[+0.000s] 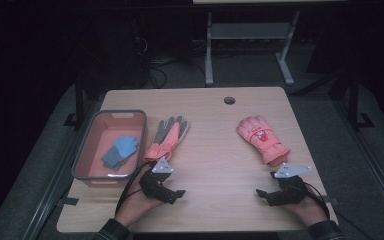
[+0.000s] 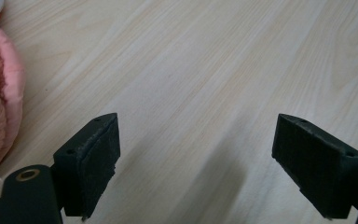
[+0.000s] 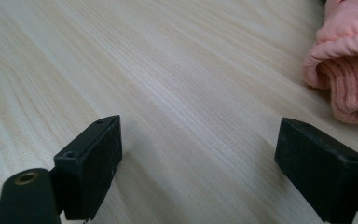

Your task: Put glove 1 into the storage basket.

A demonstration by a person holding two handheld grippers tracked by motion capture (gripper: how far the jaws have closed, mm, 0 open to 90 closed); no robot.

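High view: beside the pink plastic bin (image 1: 82,150) holding blue gloves (image 1: 120,151) lies a soft grey-and-coral work glove (image 1: 166,137); farther off, a padded pink ski glove (image 1: 261,138). Left gripper (image 1: 179,193) and right gripper (image 1: 260,192) gape wide, empty. Light, limp fabric; I'd pinch the cuffs.

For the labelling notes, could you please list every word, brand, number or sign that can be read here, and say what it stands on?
No text can be read.
Pink padded glove: a small red-and-white patch on its back, too small and blurred to read.
Grey-and-pink glove, blue gloves, basin, table, both grippers: no lettering visible.
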